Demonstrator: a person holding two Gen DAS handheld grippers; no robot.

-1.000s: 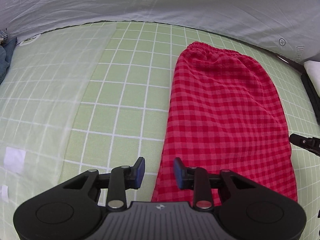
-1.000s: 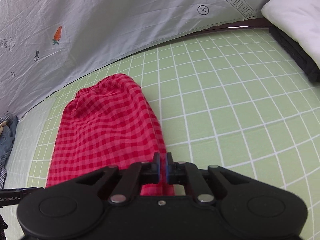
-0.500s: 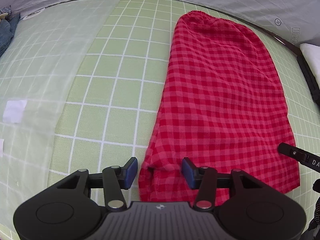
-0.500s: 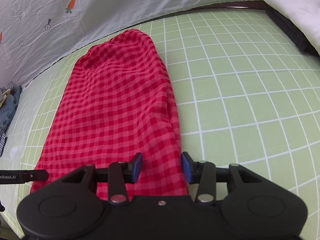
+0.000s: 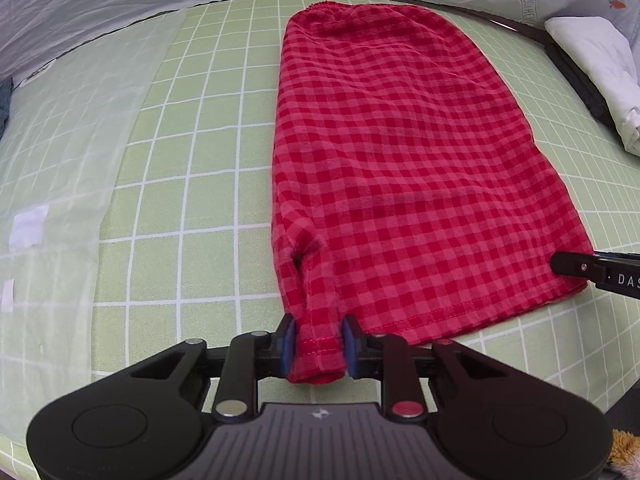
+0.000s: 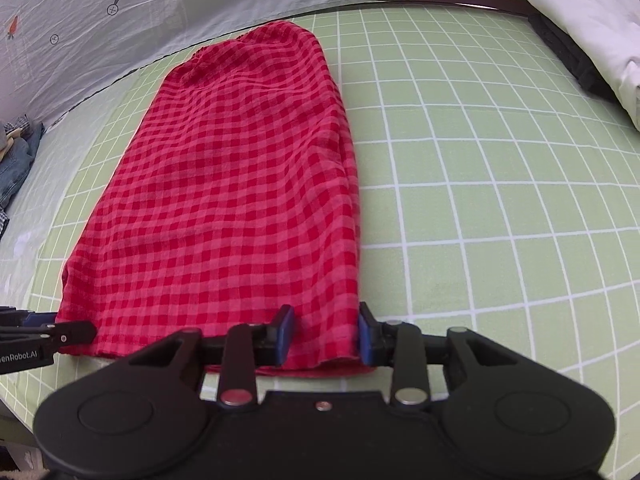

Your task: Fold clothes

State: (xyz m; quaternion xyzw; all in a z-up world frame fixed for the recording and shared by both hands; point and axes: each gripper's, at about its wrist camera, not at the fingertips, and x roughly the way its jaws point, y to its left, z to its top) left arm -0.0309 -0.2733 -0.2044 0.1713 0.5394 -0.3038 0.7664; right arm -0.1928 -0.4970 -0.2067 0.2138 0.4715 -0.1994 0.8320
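A red checked garment (image 5: 400,160) lies flat and lengthwise on the green grid mat (image 5: 192,160), its elastic waist at the far end and its hem nearest me. My left gripper (image 5: 317,340) straddles the hem's near left corner; both blue pads touch the bunched cloth, with a gap still between the jaws. My right gripper (image 6: 324,334) is open around the hem's near right corner of the garment (image 6: 240,180). Each gripper's tip shows in the other's view: the right gripper (image 5: 592,270), the left gripper (image 6: 52,336).
A folded white cloth (image 6: 592,20) lies on a black item (image 6: 568,52) at the far right. Denim clothes (image 6: 16,160) are piled at the far left. A grey printed sheet (image 6: 200,0) rises behind the mat. A translucent sheet (image 5: 60,140) covers the mat's left part.
Both grippers have moved forward onto the garment's near hem corners. The right one opened from shut a second ago. The left jaws have narrowed around the cloth corner.
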